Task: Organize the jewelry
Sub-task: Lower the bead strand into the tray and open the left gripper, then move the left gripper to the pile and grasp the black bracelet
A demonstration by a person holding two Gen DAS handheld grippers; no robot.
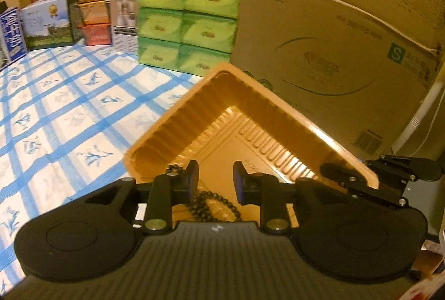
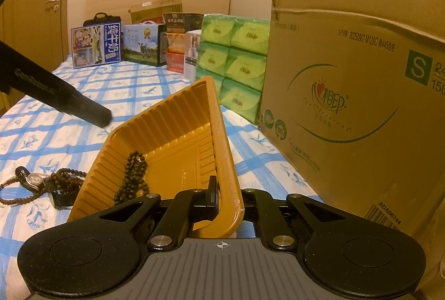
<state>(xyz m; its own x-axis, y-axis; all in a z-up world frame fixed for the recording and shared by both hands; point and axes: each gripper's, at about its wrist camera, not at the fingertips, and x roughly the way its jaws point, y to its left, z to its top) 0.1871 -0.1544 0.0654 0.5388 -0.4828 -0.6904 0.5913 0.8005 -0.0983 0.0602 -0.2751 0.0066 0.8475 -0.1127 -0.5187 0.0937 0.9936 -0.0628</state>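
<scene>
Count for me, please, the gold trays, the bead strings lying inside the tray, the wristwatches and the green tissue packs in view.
Gold tray: 1
Bead string in the tray: 1
Wristwatch, on the bedsheet beside the tray: 1
Green tissue packs, stacked two across and three high: 6
Total: 9

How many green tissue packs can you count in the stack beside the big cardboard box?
6, two side by side in each of three rows: top, middle, bottom. More may be hidden behind them.
</scene>
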